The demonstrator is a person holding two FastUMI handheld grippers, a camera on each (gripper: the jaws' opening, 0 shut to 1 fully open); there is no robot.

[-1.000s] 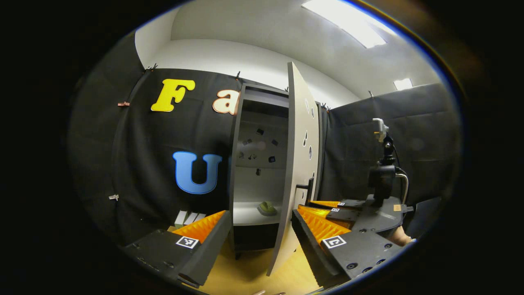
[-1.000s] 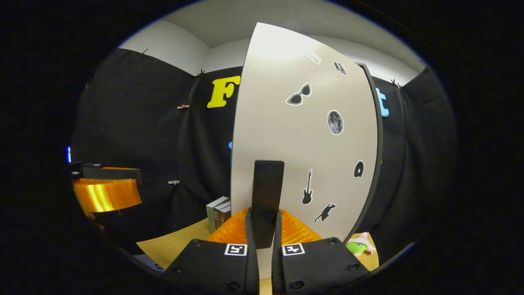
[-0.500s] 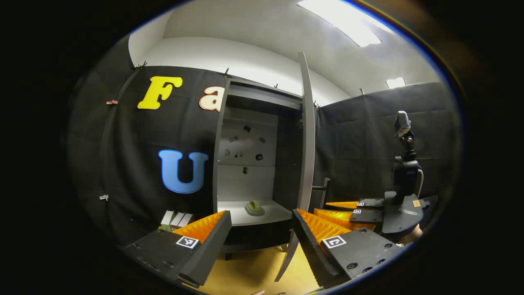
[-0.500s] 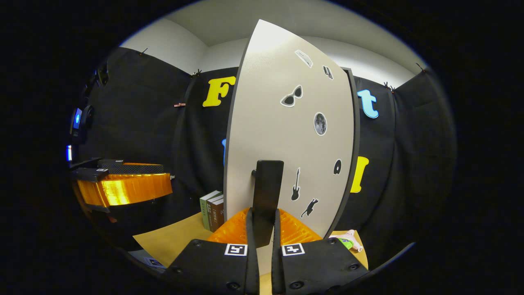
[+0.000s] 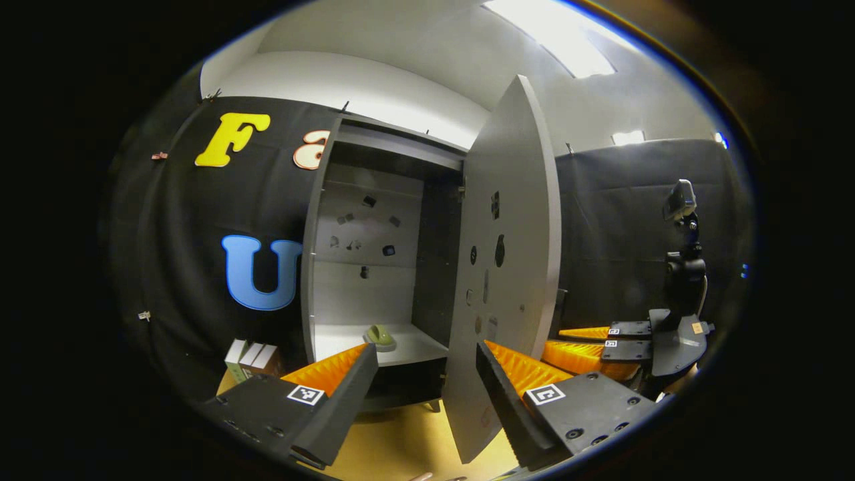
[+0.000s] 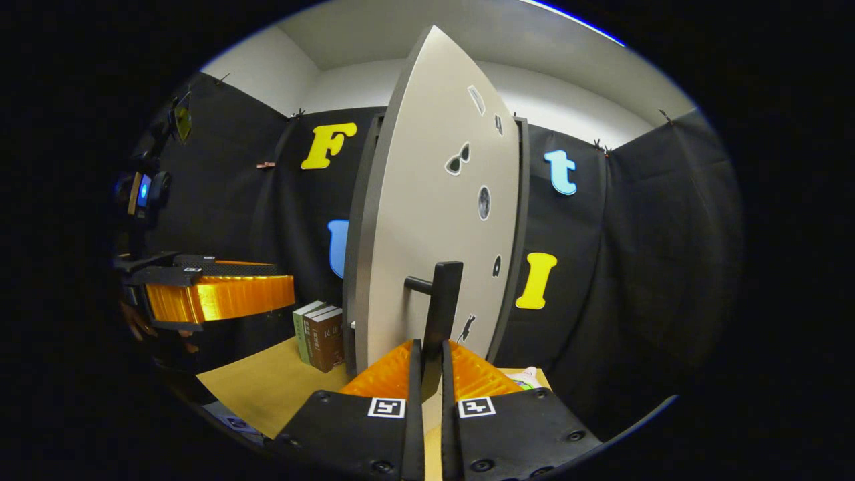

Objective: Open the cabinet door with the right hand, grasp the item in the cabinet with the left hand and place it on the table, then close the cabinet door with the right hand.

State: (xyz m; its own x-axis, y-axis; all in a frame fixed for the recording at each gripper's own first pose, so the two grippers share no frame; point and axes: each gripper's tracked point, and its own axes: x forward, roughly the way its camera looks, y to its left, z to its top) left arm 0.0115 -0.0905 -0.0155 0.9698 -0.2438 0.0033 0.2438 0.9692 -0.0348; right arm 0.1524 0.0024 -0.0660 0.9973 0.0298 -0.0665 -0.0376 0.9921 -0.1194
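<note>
Black cloth walls the booth behind a tan counter (image 6: 267, 384) that carries a grey cabinet (image 5: 374, 240). Its door (image 5: 507, 267) stands swung wide, with stickers of sunglasses, a moon and a cat on its outer face. The right claw (image 6: 427, 361) is clenched on the door's dark handle (image 6: 444, 300), both fingers pressing it. The left claw (image 5: 424, 364) is released, jaws wide apart, facing the cabinet interior. A small green item (image 5: 379, 336) sits on the cabinet's lower shelf (image 5: 414, 347). 3 books (image 6: 319, 334) stand beside the cabinet; their spine writing is too small to read.
</note>
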